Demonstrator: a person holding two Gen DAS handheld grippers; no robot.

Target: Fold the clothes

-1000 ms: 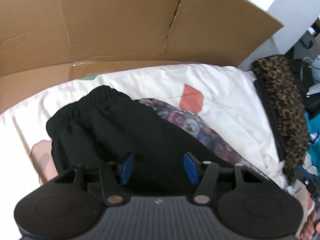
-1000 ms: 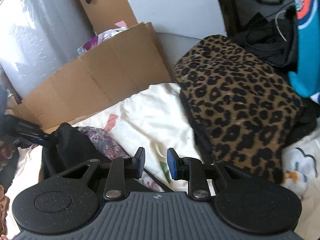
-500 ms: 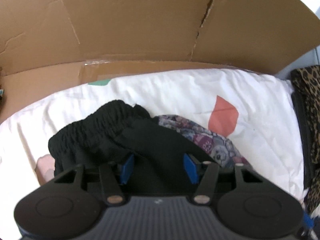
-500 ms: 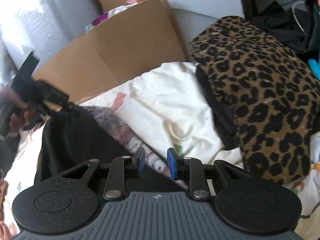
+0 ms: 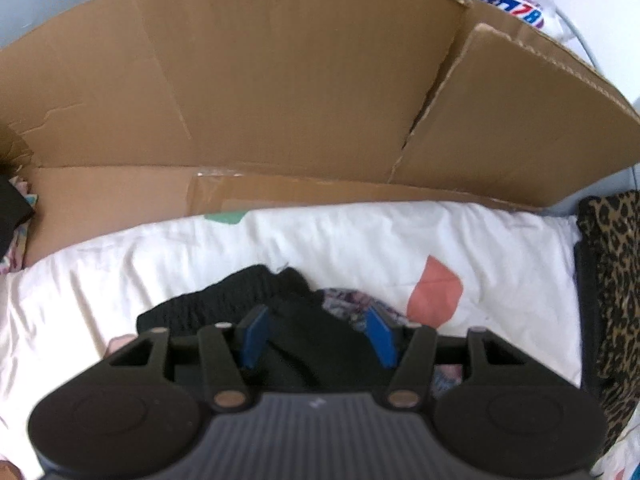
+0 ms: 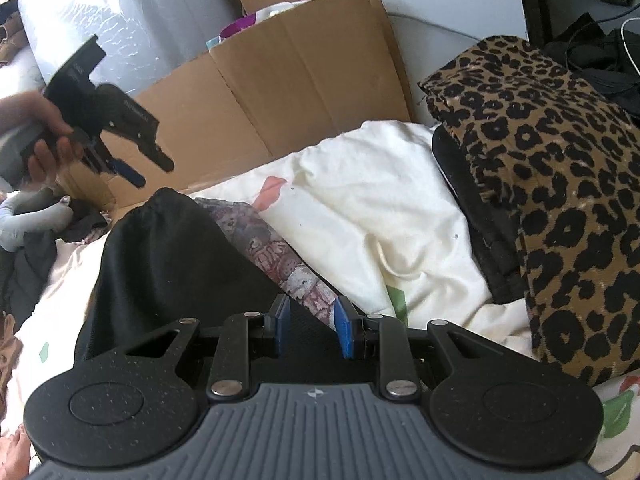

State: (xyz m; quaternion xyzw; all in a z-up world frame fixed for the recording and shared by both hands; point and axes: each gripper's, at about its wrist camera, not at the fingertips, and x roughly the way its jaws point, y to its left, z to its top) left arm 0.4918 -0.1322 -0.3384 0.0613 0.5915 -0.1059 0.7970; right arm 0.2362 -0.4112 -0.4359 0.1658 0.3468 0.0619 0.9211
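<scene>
A black garment (image 5: 224,304) with an elastic waistband lies crumpled on the white sheet (image 5: 360,240), partly over a grey-and-pink patterned garment (image 5: 348,300). My left gripper (image 5: 318,336) points steeply down over the black cloth, open. The right wrist view shows the left gripper (image 6: 154,172) held by a hand in the air, clear above the black garment (image 6: 172,256), with nothing in it. My right gripper (image 6: 310,328) hovers low over the near edge of the black and patterned garments (image 6: 272,248), jaws partly apart and pressing on nothing.
A flattened cardboard box (image 5: 280,100) stands along the far side of the bed. A leopard-print cloth (image 6: 552,184) is heaped at the right over dark fabric. More clothes and a grey sock (image 6: 24,220) lie at the left.
The left gripper has lifted off the black garment's waistband and moved up toward the cardboard. The right gripper has sunk closer to the garments.
</scene>
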